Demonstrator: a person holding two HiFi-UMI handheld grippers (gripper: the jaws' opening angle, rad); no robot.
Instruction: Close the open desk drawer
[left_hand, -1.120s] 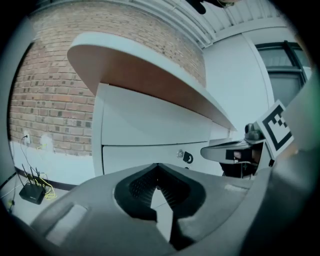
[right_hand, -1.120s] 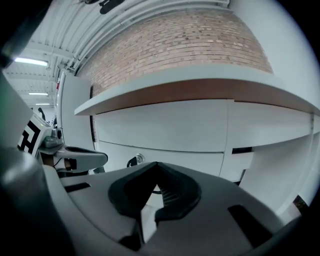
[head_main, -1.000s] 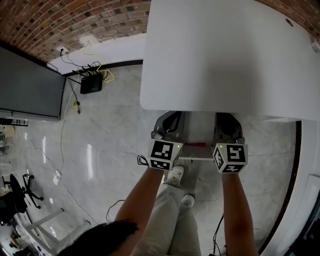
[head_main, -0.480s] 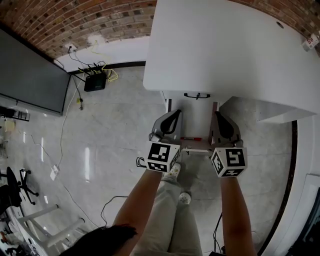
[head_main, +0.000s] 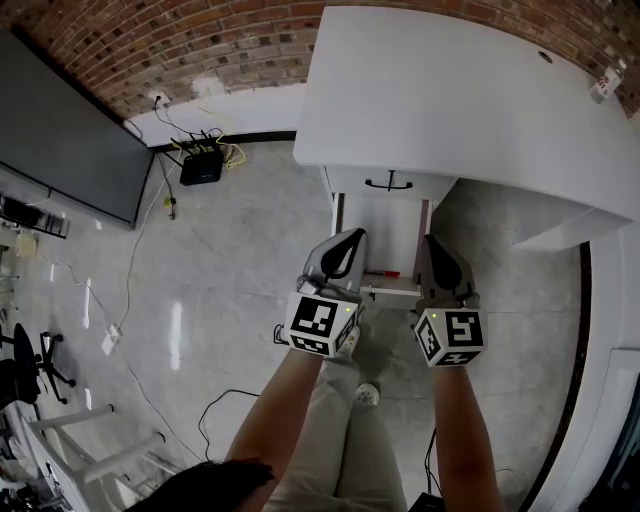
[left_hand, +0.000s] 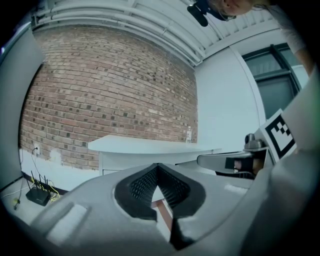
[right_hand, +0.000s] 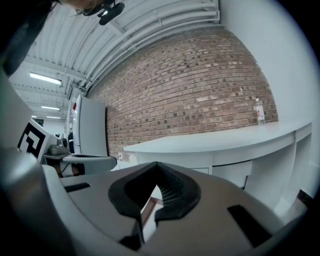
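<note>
Backing away from the desk (head_main: 450, 90) at twelve o'clock, the left gripper (head_main: 350, 240) and right gripper (head_main: 433, 245), both clamped shut and empty, leave the drawer (head_main: 385, 240) still open

Drawer (head_main: 385, 243) sticks out from under the desk (head_main: 470, 110), bottle (head_main: 603, 80) on its right corner, router (head_main: 201, 168) on the floor (head_main: 240, 260) to its left.
</note>
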